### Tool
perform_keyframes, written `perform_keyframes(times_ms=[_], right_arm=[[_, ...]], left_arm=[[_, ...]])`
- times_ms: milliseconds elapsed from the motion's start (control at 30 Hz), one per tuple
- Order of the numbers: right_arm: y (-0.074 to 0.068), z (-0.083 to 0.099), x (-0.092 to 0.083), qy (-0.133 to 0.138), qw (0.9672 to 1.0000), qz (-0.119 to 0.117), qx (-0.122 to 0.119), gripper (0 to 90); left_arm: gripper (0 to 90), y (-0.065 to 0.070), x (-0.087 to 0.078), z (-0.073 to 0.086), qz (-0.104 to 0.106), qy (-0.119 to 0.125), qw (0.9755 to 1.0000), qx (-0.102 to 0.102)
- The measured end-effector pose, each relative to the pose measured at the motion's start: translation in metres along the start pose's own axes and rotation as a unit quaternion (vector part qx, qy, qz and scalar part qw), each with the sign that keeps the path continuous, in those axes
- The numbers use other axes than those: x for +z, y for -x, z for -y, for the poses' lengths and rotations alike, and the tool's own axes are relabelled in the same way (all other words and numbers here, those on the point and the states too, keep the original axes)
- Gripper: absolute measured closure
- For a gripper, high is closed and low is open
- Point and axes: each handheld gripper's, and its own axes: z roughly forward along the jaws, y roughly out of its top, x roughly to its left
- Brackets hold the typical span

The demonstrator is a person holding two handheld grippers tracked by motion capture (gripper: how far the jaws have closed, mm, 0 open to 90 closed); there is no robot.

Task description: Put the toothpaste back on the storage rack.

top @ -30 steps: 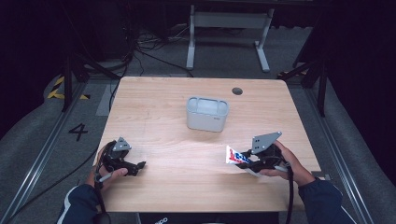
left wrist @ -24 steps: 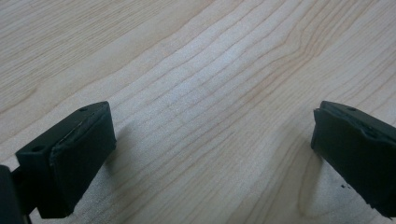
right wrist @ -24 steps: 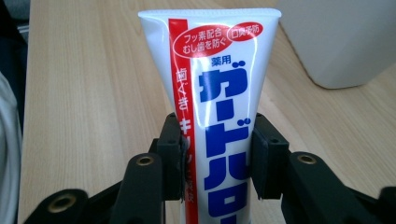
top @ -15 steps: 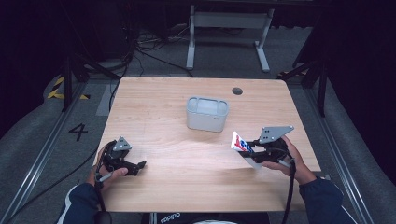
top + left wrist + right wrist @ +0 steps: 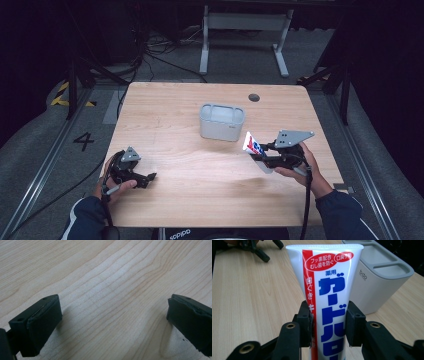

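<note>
A white toothpaste tube (image 5: 329, 290) with red and blue print stands up between the jaws of my right gripper (image 5: 328, 322), which is shut on it. From above, the toothpaste tube (image 5: 253, 146) hangs over the table just right of a grey holder (image 5: 221, 121) with compartments, and the right gripper (image 5: 260, 156) sits at the table's right side. The grey holder (image 5: 379, 282) lies close behind the tube. My left gripper (image 5: 150, 177) rests low at the front left, open, with bare wood between its pads (image 5: 45, 322).
The wooden table (image 5: 175, 105) has a dark round hole (image 5: 254, 97) near its back right. A metal stand (image 5: 245, 22) and cables lie on the floor beyond the far edge. A rail marked 4 (image 5: 82, 141) runs along the left.
My right gripper has lifted the toothpaste tube up and carried it toward the grey holder. The left gripper has stayed in place.
</note>
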Motion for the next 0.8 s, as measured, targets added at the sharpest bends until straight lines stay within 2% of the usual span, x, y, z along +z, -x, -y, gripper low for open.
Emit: perform_keyframes(times_ms=[333, 433, 800], right_arm=[[0.002, -0.020, 0.004, 0.024, 0.9996, 0.012, -0.001, 63.5], [0.002, -0.027, 0.007, 0.035, 0.9991, 0.023, 0.000, 63.6], [0.001, -0.060, 0.017, 0.074, 0.9970, 0.018, -0.011, 63.5]], left_arm=[[0.4, 0.000, 0.000, 0.000, 0.001, -0.001, 1.0000, -0.001], [0.4, 0.000, 0.000, 0.000, 0.001, 0.000, 1.0000, -0.002], [0.4, 0.000, 0.000, 0.000, 0.001, -0.001, 1.0000, -0.002]])
